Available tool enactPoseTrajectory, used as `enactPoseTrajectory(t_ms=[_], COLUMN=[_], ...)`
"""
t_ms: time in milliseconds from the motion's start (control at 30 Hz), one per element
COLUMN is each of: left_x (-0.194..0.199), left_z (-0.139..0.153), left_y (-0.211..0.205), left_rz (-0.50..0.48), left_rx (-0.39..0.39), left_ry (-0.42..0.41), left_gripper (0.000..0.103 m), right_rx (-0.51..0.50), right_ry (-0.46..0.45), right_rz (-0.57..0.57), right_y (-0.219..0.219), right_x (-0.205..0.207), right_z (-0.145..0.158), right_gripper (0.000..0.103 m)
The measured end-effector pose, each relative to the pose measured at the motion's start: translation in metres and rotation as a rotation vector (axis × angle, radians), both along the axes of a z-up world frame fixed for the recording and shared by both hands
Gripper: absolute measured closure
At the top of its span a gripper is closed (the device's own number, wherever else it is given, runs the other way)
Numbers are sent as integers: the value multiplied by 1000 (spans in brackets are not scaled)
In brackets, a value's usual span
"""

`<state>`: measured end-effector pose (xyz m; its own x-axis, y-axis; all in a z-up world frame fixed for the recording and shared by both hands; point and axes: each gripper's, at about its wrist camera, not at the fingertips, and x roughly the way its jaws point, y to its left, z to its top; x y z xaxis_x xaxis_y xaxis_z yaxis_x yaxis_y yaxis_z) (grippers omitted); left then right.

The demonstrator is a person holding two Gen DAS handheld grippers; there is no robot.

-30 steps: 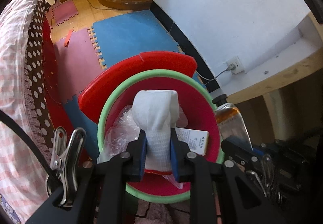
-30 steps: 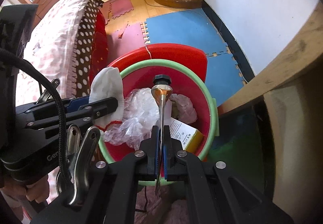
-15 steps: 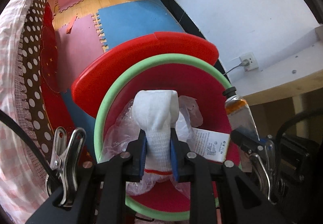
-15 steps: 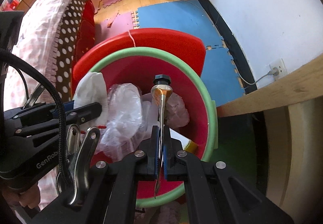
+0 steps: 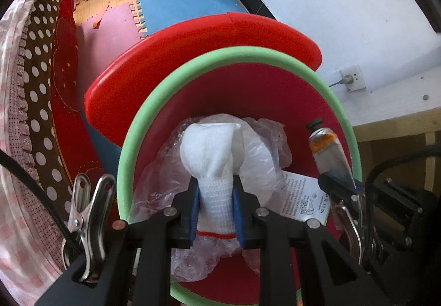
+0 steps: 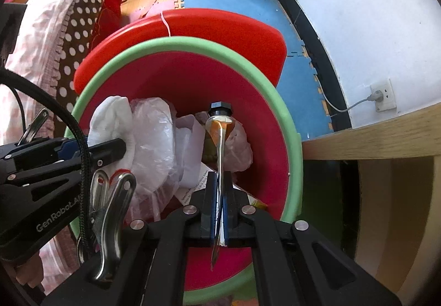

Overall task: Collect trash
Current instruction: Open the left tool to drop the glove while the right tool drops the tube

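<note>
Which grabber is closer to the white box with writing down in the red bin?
Right. The right gripper with its tube sits just above the box; the left gripper holds a sock further left.

Ahead, beyond fingertips: blue foam floor mat (image 5: 190,2), pink mat (image 5: 110,27) adjoining on left. Far left: polka-dot brown fabric (image 6: 80,22). Right: white wall socket (image 6: 383,95) with grey cord, wooden shelf edge (image 6: 372,137) below.
</note>
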<state>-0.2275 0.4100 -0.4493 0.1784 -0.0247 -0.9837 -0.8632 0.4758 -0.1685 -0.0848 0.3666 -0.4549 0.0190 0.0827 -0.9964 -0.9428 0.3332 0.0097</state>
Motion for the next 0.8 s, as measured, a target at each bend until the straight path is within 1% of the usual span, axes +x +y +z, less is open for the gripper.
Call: enactPoseTrajectory(t_ms=[267,333,400,533,600,667,800], left_x=[3,4,3,3,2,-1,-5], left_z=[-3,-4,-4,-2,1,4,15], left_y=[0,-1,0,0,0,-1,-2], left_rz=[11,17,22,29,35,44,60], left_rx=[-3,-4,-9,-19,-22,-27,-31], left_ry=[11,16,18,26,32,32,29], left_gripper=[81,79,75,72,67,65,63], right_rx=[-20,-24,-27,-27,-18,-7,1], right_ry=[-14,-20,-29,-46,-49,-51,-65], right_rz=[20,24,30,28,18,13,27], right_y=[3,4,5,5,4,4,5], right_x=[-2,-3,-4,-3,-1,1,-1], right_z=[-5,-5,-4,0,4,9,21], right_gripper=[99,94,89,83,79,75,73])
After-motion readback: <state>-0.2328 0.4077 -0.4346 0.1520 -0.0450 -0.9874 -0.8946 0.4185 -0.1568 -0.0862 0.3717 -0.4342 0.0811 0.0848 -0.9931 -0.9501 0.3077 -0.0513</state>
